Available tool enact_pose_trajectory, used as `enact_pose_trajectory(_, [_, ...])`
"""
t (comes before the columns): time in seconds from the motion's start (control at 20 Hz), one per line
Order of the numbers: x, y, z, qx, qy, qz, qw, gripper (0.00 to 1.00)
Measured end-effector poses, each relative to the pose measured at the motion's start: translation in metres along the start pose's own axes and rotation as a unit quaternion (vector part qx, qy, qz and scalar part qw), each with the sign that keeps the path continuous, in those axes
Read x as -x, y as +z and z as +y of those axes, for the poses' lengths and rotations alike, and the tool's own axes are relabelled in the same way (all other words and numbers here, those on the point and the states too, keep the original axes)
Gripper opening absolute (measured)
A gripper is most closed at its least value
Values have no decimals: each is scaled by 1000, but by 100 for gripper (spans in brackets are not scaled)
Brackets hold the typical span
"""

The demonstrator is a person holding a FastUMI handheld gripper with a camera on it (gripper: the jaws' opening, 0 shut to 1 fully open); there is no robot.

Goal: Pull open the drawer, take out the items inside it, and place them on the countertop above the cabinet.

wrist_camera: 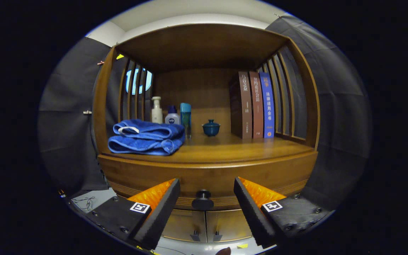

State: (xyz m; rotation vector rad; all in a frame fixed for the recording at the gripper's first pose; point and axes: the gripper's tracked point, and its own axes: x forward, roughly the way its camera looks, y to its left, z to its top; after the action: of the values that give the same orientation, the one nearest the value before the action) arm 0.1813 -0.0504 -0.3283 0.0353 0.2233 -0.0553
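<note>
Our hand-held gripper (207, 198) is spread wide, the drawer knob (202, 200) centred between its fingers at lower middle; we should close squarely, then pull straight back.

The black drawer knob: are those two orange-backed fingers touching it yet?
Apart. In the gripper view the knob sits between the open gripper fingers, with wood showing on both sides.

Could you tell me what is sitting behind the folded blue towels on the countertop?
Behind the towels stand a white pump bottle, a smaller bottle and a teal tube; their bases are hidden. The open tongs flank the drawer knob.
</note>
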Motion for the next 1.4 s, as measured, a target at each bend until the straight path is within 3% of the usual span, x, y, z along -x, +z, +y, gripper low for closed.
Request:
enact_pose_trajectory(0.2, [-18, -33, 0, 3, -9, 33, 999, 99])
enact_pose_trajectory(0.25, [-21, -38, 0, 4, -12, 41, 999, 95])
enact_pose_trajectory(0.45, [-21, -43, 8, -10, -6, 47, 999, 53])
enact_pose_trajectory(0.55, [-25, -43, 3, -2, -12, 42, 999, 53])
enact_pose_trajectory(0.65, [-27, -43, 5, 5, -11, 43, 999, 38])
enact_pose_trajectory(0.9, [-17, -45, 4, 0, -20, 51, 998, 38])
enact_pose_trajectory(1.4, [46, -51, 2, -8, -17, 52, 998, 38])
